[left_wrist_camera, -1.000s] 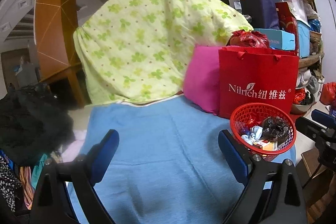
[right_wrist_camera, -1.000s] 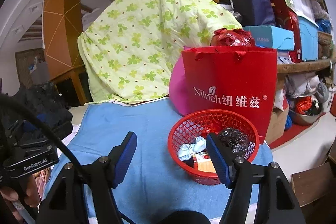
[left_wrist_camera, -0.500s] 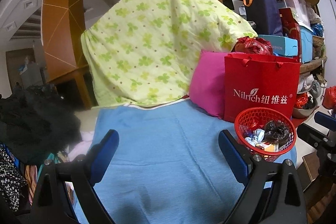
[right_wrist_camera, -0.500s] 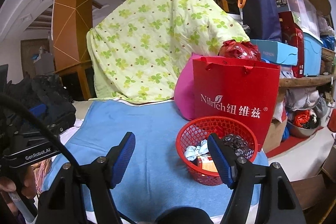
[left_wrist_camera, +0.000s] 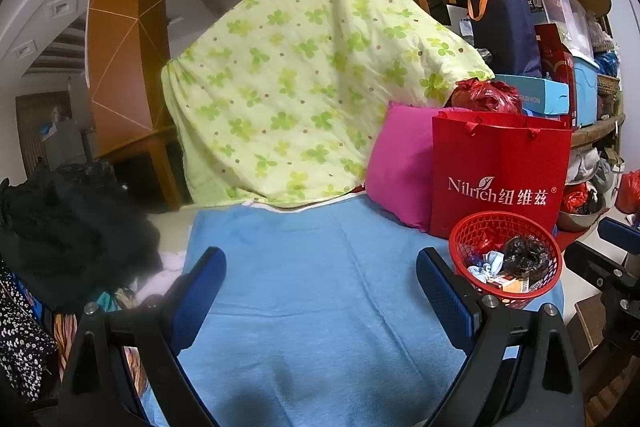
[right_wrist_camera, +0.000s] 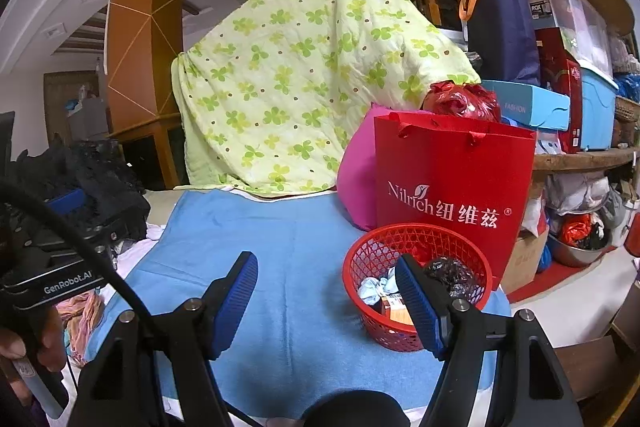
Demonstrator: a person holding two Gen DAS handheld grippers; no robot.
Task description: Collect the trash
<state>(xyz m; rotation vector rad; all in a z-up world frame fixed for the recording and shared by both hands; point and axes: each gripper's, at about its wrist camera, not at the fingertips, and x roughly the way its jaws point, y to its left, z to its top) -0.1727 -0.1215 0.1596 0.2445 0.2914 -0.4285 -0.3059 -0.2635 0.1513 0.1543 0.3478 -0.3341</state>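
Note:
A red mesh basket (left_wrist_camera: 460, 247) (right_wrist_camera: 360, 263) sits at the right end of a blue towel (left_wrist_camera: 320, 287) (right_wrist_camera: 280, 247). Inside it lie a crumpled black bag (left_wrist_camera: 524, 255) (right_wrist_camera: 452, 273), a pale blue wad (left_wrist_camera: 486, 265) (right_wrist_camera: 374, 287), a small orange-and-white packet and a red scrap. My left gripper (left_wrist_camera: 320, 283) hovers open over the towel, left of the basket, with nothing between its fingers. My right gripper (right_wrist_camera: 326, 287) is also open and empty; its right finger (right_wrist_camera: 420, 303) overlaps the basket's near side in that view.
A red paper bag (left_wrist_camera: 500, 171) (right_wrist_camera: 452, 179) and a pink cushion (left_wrist_camera: 400, 163) stand behind the basket. A green clover quilt (left_wrist_camera: 312, 87) drapes at the back. Dark clothes (left_wrist_camera: 60, 227) pile at the left, cluttered shelves (right_wrist_camera: 580, 87) at the right. A hand (right_wrist_camera: 24, 339) holds the other gripper.
Both grippers have drawn back and risen a little, so the basket and bag look smaller and farther away. Jaws stay open and empty throughout.

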